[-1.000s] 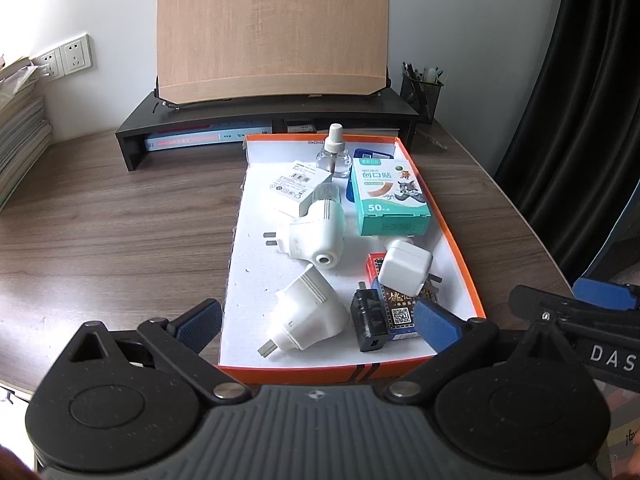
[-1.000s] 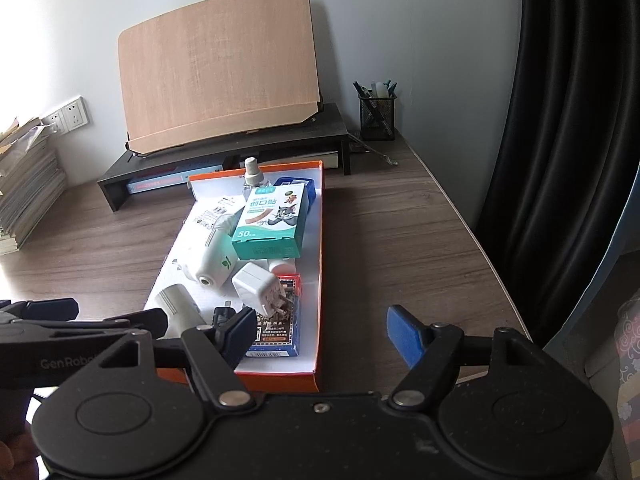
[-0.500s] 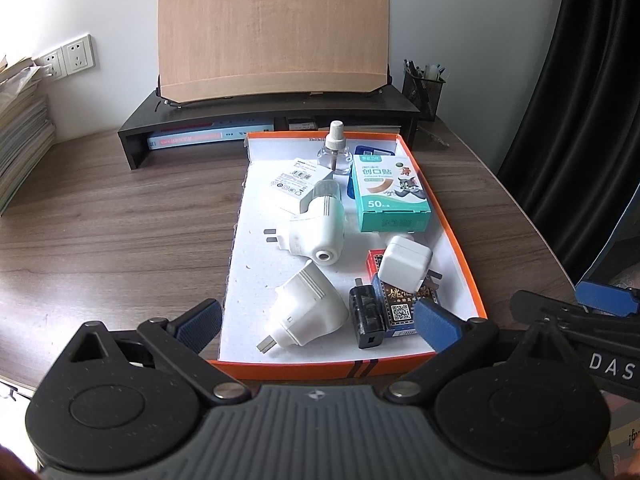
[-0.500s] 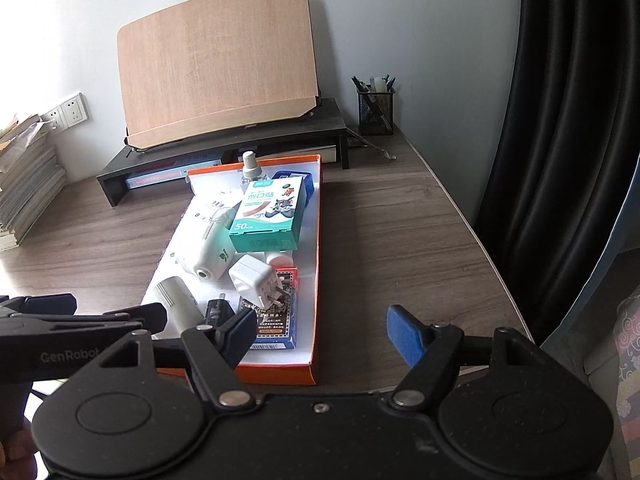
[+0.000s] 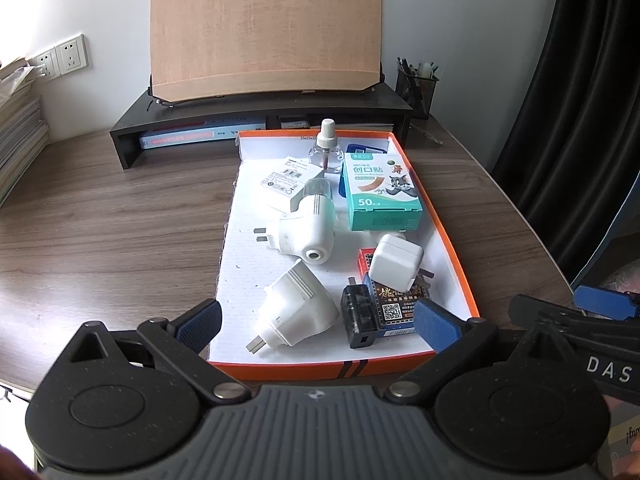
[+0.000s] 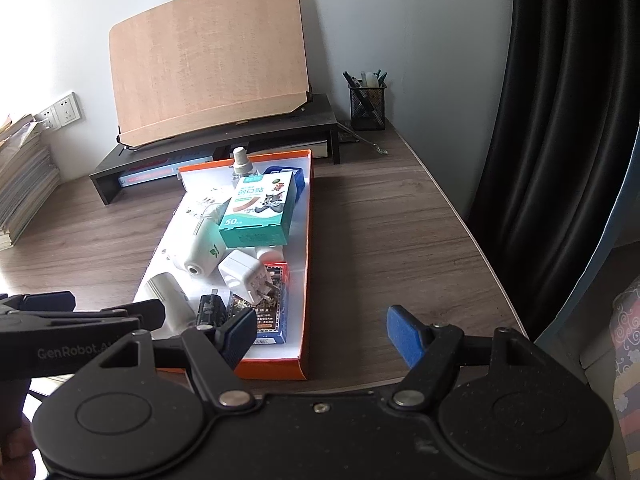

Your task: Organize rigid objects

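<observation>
Far left: we've got a stack of papers (image 5: 18, 136) by the wall sockets (image 5: 60, 58), all sitting at the edge of the desk (image 5: 100, 216).
Left tongs: our left tongs (image 5: 316, 322) hover over the near end of the tray, spread wide, nothing between the blue pads.
Back of desk: black monitor riser (image 5: 260, 106) with a brown board (image 5: 264, 28) leaning on top.
Tray: shallow orange-rimmed tray (image 5: 452, 248) with a white floor, lying lengthwise in the middle of the desk. All the task stuff is in here.
Tray, left half: small white box (image 5: 286, 182) near the far end, then a white plug-in unit (image 5: 306, 230) on its side, then a second white plug adapter (image 5: 294, 310) closest to us, prongs pointing our way.
Tray, far end: clear bottle with white cap (image 5: 326, 146) standing upright, a blue thing half hidden behind the teal box.
Tray, right half: teal bandage box (image 5: 382, 196), a white charger cube (image 5: 394, 266) resting on a dark card box (image 5: 394, 306), and a small black adapter (image 5: 358, 314) just beside that box.
Right tongs: our right tongs (image 6: 322, 330) are also wide apart and empty, left pad over the tray's near right corner, right pad over bare desk.
Far right: mesh pen cup (image 6: 366, 102) at the back corner, dark curtain (image 6: 560, 140) past the desk edge.
</observation>
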The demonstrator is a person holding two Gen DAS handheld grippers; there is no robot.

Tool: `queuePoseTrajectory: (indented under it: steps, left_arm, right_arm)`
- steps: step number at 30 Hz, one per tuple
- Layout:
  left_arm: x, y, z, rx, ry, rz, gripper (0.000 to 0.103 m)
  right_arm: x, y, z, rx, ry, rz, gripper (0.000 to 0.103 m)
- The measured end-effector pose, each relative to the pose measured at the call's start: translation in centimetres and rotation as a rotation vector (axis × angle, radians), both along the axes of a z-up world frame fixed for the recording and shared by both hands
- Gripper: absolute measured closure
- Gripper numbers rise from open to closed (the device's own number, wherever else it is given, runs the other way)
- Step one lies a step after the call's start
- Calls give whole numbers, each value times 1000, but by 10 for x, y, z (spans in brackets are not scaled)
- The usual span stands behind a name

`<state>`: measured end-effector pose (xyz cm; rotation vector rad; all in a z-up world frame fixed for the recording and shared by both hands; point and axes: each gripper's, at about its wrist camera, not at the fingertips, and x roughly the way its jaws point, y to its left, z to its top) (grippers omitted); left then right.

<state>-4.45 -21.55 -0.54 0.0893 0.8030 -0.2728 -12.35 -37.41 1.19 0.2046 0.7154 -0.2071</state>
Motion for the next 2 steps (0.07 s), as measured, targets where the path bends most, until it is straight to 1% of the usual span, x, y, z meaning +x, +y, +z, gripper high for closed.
queuePoseTrajectory:
  steps: [2]
  left_arm:
    - [1, -1, 0, 2, 1, -2, 0]
  right_arm:
    - [0, 0, 0, -2, 0, -2, 18]
